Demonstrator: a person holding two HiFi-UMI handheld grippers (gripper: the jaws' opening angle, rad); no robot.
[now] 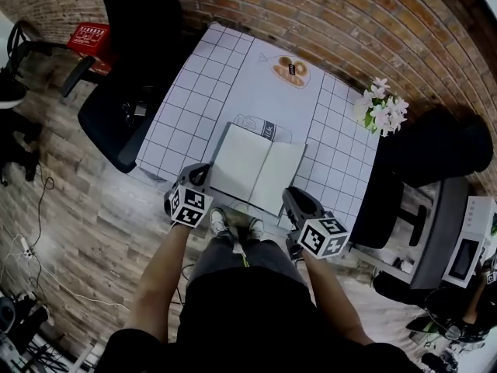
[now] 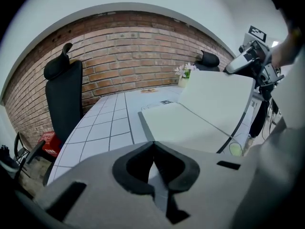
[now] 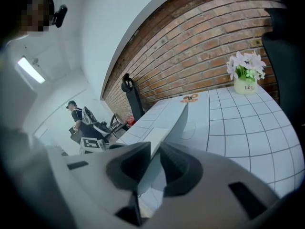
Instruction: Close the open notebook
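White, blank pages face up from the notebook (image 1: 256, 169), which lies open near the front edge of the worktop (image 1: 194, 92), with its spine running from the person's side towards the wall. Its left half is laid flat on the gridded surface. Its right half is raised off the surface and tilted up towards the spine, as is seen in the left gripper view.

The outer edge of the raised half is gripped by the right hand-held gripper (image 3: 155, 149). Its jaws are set narrowly apart, and the cover and pages are pressed between them. The left hand-held gripper (image 2: 153, 144) is placed at the notebook's near left corner with its jaw tips brought together. The dark edge of the left cover runs right up to those tips; whether it is pinched cannot be told.

Well behind the notebook, an oval plate (image 1: 290, 71) with brown round items is seen; whether it is real or printed cannot be made out. A pot of pale flowers (image 1: 380, 113) is stood at the worktop's right edge. A black chair (image 1: 124, 99) is set beside the left edge, and the far side is closed off by a brick wall (image 1: 326, 22).
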